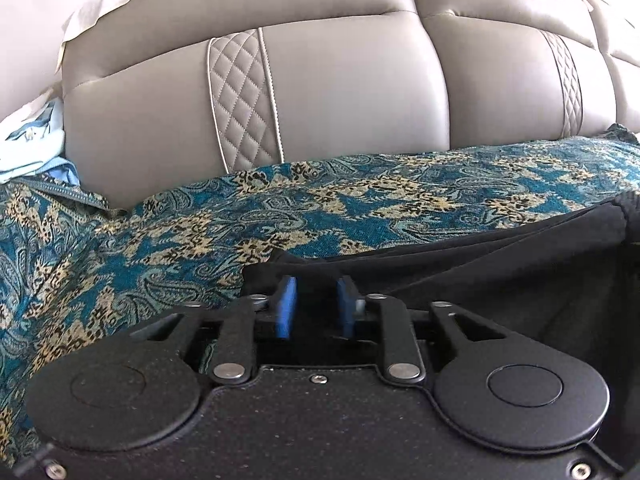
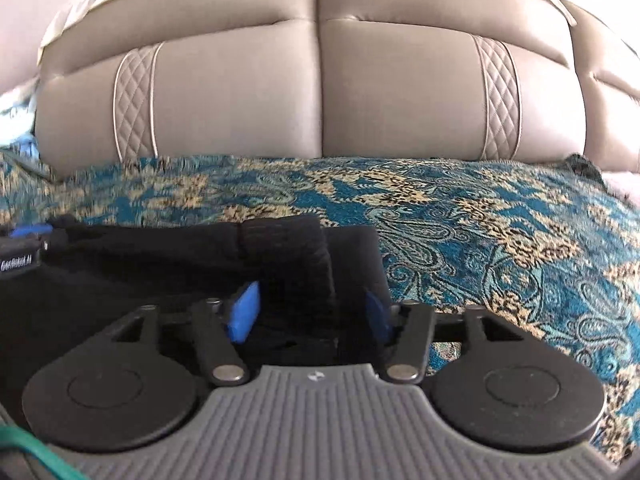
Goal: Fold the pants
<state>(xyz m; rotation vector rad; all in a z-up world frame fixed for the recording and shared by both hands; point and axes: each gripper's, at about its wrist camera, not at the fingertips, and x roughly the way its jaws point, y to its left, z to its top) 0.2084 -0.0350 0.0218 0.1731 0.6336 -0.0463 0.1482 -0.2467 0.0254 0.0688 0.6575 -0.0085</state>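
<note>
Black pants point(image 1: 500, 264) lie flat on a teal and gold patterned cover point(image 1: 160, 240) and spread off to the right in the left wrist view. My left gripper point(image 1: 316, 284) sits over their left corner, blue pads apart with dark cloth in the gap and no pad pressing on it. In the right wrist view the pants point(image 2: 160, 256) show a folded band near the middle. My right gripper point(image 2: 312, 292) hovers low over their right edge, jaws wide, cloth beneath them but untouched. The left gripper's casing point(image 2: 18, 256) shows at the far left of that view.
A beige leather sofa backrest point(image 1: 340, 92) with quilted strips rises right behind the cover. Light blue clothing point(image 1: 28, 148) is bunched at the far left. The patterned cover point(image 2: 500, 240) runs on to the right. A green cable point(image 2: 36, 452) crosses the near left corner.
</note>
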